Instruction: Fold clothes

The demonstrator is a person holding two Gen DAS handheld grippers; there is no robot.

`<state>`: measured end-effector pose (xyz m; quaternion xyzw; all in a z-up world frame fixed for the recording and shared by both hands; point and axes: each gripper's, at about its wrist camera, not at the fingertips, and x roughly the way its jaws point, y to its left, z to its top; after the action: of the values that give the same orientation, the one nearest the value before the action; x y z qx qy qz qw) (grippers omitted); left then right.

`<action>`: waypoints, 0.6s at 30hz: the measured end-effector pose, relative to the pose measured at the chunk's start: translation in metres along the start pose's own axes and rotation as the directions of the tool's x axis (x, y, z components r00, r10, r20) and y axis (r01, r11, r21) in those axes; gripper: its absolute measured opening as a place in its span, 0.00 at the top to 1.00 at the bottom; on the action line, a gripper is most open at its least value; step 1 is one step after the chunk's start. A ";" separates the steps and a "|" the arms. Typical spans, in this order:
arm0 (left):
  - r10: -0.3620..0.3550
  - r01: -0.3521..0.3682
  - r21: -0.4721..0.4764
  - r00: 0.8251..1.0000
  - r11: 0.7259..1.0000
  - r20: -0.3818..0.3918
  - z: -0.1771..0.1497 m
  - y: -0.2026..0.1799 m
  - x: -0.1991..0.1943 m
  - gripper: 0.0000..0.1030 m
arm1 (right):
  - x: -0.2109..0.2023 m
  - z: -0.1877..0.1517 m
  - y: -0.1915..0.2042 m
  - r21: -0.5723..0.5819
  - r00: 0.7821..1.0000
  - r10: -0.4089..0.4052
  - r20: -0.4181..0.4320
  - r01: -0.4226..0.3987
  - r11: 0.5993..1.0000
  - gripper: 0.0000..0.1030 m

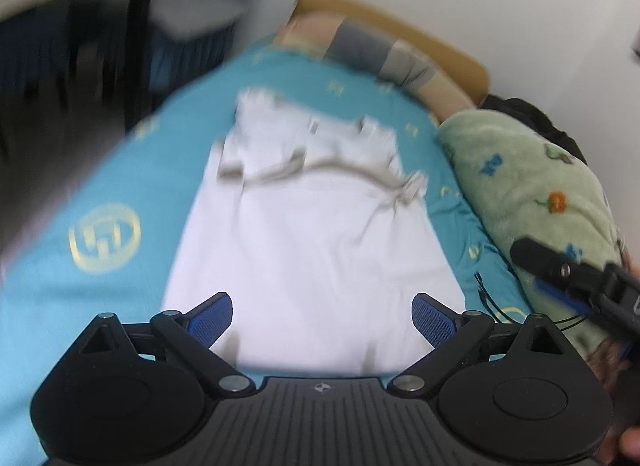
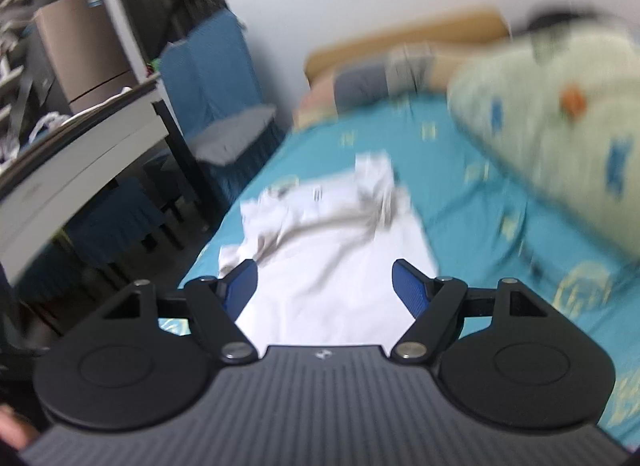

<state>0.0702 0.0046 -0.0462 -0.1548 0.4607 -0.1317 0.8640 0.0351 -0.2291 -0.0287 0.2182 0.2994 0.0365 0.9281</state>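
Note:
A white shirt lies spread on the teal bedsheet, its collar end crumpled at the far side. My left gripper hovers open above the shirt's near hem, nothing between its blue pads. In the right wrist view the same white shirt runs away from my right gripper, which also stands open over the near part of the cloth with empty jaws. The right gripper shows at the right edge of the left wrist view, over the blanket.
A pale green patterned blanket is bunched along the bed's right side. Pillows and a wooden headboard lie at the far end. A white desk and blue chairs stand left of the bed.

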 end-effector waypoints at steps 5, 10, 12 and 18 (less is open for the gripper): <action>-0.133 0.078 -0.303 0.978 0.950 -0.163 -0.007 0.048 0.034 0.05 | 0.035 -0.024 -0.044 0.385 0.967 0.144 -0.210 -0.053 0.921 0.25; -0.207 0.065 -0.533 0.955 0.844 -0.212 -0.018 0.089 0.061 0.09 | 0.058 -0.058 -0.070 0.625 0.927 0.220 -0.304 0.019 0.780 0.25; -0.183 0.064 -0.571 0.971 0.818 -0.153 -0.018 0.099 0.056 0.17 | 0.061 -0.065 -0.077 0.665 0.933 0.202 -0.297 0.051 0.745 0.31; -0.096 0.037 -0.632 0.994 0.774 -0.060 -0.015 0.117 0.049 0.51 | 0.059 -0.072 -0.101 0.727 0.971 0.066 -0.228 0.125 0.676 0.58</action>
<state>0.0938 0.0912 -0.1367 -0.4447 0.5105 -0.0075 0.7359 0.0361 -0.2806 -0.1560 0.5624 0.4000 -0.0765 0.7196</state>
